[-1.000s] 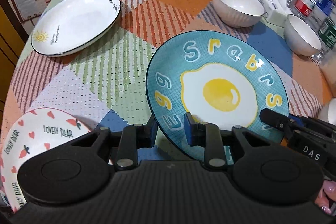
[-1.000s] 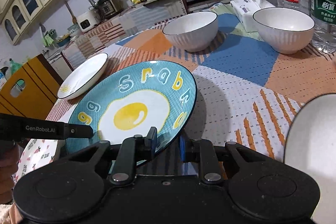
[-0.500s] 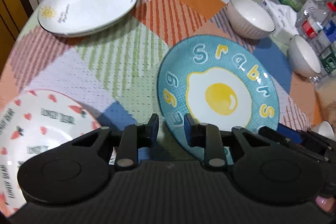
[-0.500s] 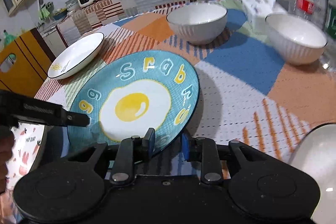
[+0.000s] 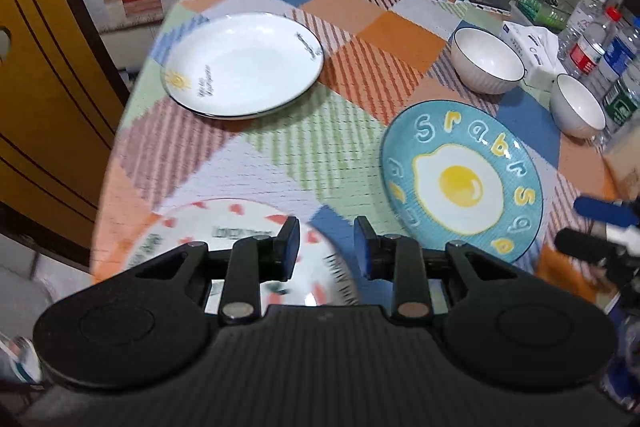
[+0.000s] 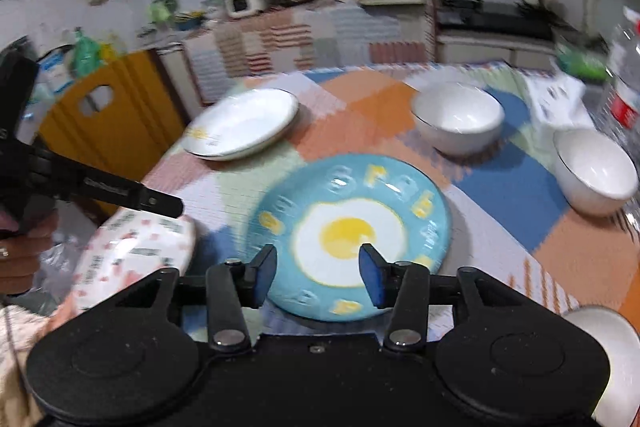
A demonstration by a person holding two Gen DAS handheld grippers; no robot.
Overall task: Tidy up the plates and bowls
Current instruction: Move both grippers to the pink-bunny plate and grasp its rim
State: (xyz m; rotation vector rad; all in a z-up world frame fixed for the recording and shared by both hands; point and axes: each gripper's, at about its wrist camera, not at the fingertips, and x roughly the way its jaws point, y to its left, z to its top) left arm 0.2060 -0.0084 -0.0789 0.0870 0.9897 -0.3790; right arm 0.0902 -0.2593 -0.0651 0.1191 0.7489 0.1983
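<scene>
a: you've just let go of the blue egg plate [image 6: 352,227]. a second ago both grippers had its near rim pinched and lifted; now it lies flat on the patchwork tablecloth [image 5: 280,163], clear of both tools.

b: so what are the grippers doing?

a: your right gripper [image 6: 318,277] is opening, nothing between its blue pads, and it has pulled up and back so the plate sits beyond the tips. your left gripper [image 5: 326,247] is opening a little too, jaws narrow but empty, and it has swung over toward the heart-print plate [image 5: 240,247] at the near left edge.

b: what does that mean for the tidying?

a: the egg plate looks parked mid-table, not stacked yet. the white sun plate [image 5: 244,65] sits far left, well apart, and 2 white bowls [image 5: 486,61] [image 5: 578,106] stand separately at the right near the water bottles [image 5: 592,47]. a 3rd white rim shows at the bottom right of the right view; i can't tell what it is. i'd judge the heart-print plate is your next pick, with all stacking still ahead.
</scene>
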